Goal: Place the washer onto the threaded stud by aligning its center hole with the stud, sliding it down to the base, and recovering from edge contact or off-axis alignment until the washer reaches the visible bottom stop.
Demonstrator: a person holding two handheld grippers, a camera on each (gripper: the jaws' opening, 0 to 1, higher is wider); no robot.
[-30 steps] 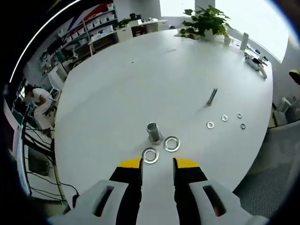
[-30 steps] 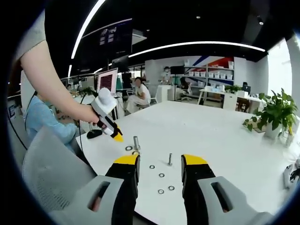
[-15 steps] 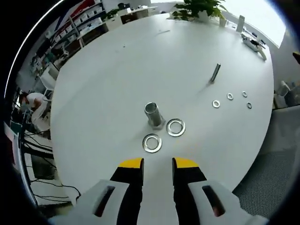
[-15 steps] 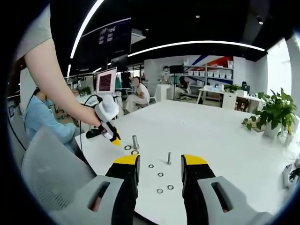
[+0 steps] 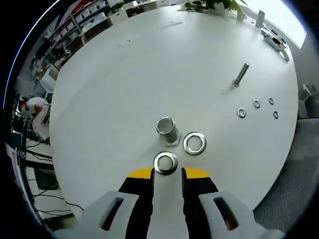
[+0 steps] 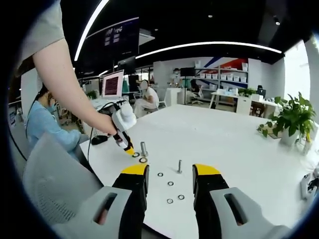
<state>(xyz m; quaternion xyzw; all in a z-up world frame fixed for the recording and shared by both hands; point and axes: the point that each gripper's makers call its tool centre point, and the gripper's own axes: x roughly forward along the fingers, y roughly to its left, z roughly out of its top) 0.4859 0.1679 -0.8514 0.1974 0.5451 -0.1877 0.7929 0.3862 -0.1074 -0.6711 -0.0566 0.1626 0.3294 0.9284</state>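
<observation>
In the left gripper view a large steel washer (image 5: 165, 163) lies flat on the white table (image 5: 124, 89), just in front of my left gripper (image 5: 167, 173), which is open with its yellow tips on either side of the washer's near edge. Behind it stands a thick stud (image 5: 167, 130), with a second large washer (image 5: 194, 143) to its right. In the right gripper view my right gripper (image 6: 169, 172) is open and held above the table; the left gripper (image 6: 128, 148) reaches down at the thick stud (image 6: 144, 149). A thin threaded stud (image 6: 179, 167) stands among small washers (image 6: 170, 183).
A thin stud (image 5: 241, 73) and several small washers (image 5: 241, 112) sit to the right in the left gripper view. The table edge (image 5: 269, 189) curves close on the near right. Potted plants (image 6: 294, 119), seated people and shelves lie beyond the table.
My left gripper has come down and forward over the table, so the large washer now lies at its tips. The right gripper has stayed put.
</observation>
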